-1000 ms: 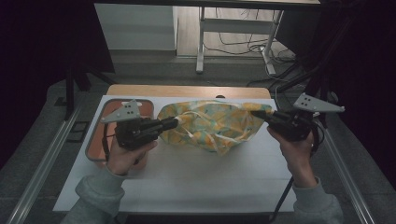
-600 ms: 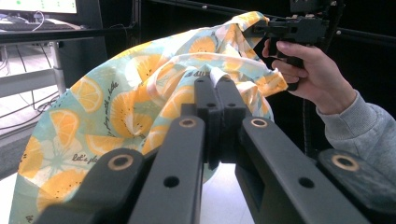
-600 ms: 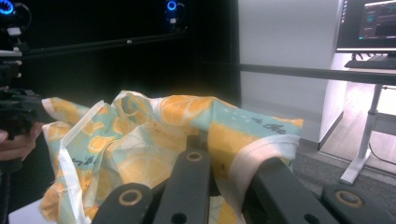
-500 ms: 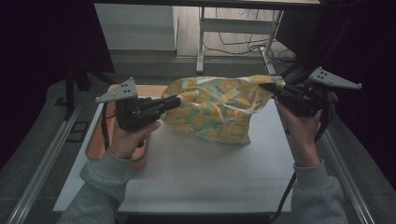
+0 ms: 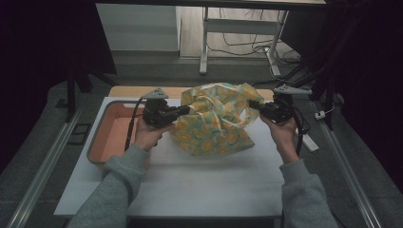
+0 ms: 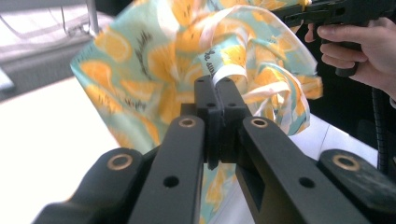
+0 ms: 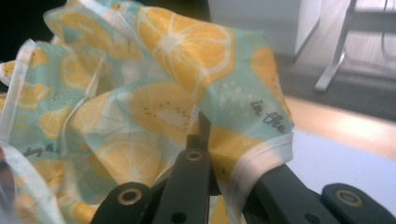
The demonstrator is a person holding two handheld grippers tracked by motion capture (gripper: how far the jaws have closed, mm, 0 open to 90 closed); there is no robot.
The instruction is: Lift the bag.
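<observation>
Left gripper (image 6: 215, 88): I see its jaws pressed flat together, a white hem strip of the lemon-print cloth bag (image 5: 216, 121) pinched at the tips. Right gripper (image 7: 205, 140): jaws closed too, bag fabric draped over them with a white-edged fold clamped in between. So both are biting the bag, one on each side.

From the high view, the left gripper (image 5: 186, 110) sits at the bag's left edge and the right gripper (image 5: 253, 104) at its right edge, both near the top of the cloth. The bag hangs between them, its lower part resting on the white table top (image 5: 199, 185), its top bunched and lifted. Handles loop loosely across the upper front.

Left of the bag, the orange tray (image 5: 109, 137) lies on the table, just beside the left hand (image 5: 149, 133). The right hand (image 5: 280, 133) is right of the bag. Beyond the bag, a strip of the wooden table edge (image 5: 128, 91) shows; farther out, a metal frame leg (image 5: 204, 42) and cables on the floor.
</observation>
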